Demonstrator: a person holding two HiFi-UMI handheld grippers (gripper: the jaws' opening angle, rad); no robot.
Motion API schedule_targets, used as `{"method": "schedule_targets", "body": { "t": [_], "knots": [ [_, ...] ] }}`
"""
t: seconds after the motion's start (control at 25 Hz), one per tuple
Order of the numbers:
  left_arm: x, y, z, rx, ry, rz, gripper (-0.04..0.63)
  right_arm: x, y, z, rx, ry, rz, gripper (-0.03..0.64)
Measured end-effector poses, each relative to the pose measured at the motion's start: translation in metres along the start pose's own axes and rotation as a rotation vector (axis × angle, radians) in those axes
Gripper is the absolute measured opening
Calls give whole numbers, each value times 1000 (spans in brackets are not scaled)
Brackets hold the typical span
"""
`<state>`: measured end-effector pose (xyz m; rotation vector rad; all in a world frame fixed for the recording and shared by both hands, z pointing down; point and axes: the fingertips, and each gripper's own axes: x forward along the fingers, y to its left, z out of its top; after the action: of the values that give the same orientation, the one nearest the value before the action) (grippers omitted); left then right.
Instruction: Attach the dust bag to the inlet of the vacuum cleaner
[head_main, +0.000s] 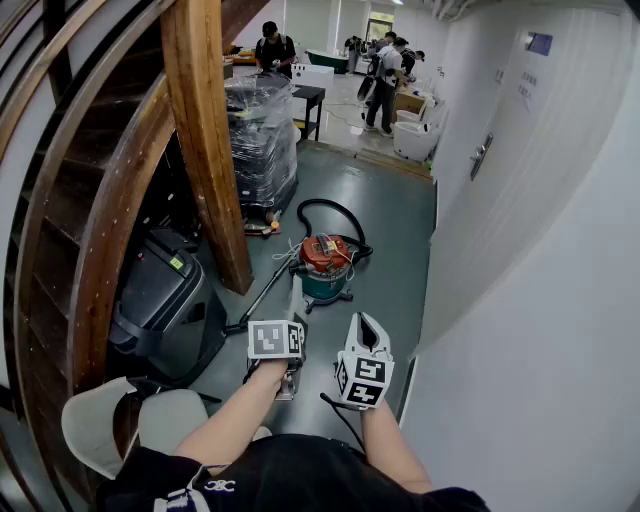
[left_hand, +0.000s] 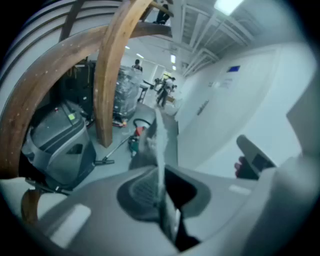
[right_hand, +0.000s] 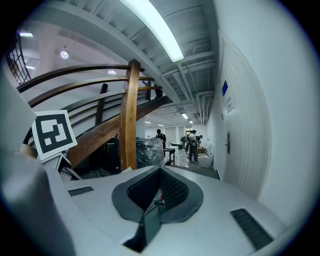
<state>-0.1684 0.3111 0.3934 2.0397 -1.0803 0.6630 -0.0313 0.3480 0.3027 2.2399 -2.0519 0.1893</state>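
While the left gripper (left_hand: 161, 182) pinches the bag (left_hand: 159, 145), a thin pale sheet rising edge-on from between its jaws, the right gripper (right_hand: 160, 192) beside it is closed on nothing. The vacuum (head_main: 325, 265) sits on the floor (head_main: 395, 290) well ahead, orange top up, with its hose (head_main: 338, 208) looped behind; the inlet is too small to make out. The bag looks light and limp, likely to fold or tear, so it is probably best gripped near its mouth, likely its stiffest part.
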Motion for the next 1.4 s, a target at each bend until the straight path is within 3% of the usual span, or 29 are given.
{"method": "schedule_targets", "body": {
  "t": [0.64, 1.2, 1.4],
  "knots": [
    [3, 31, 5, -57, 21, -56, 23, 19, 38, -3, 7, 17, -5, -3],
    [8, 103, 15, -66, 55, -126, 23, 49, 114, -16, -37, 54, -43, -3],
    [18, 122, 12, -69, 87, -135, 23, 57, 130, -21, -8, 58, -21, -3]
  ]
}}
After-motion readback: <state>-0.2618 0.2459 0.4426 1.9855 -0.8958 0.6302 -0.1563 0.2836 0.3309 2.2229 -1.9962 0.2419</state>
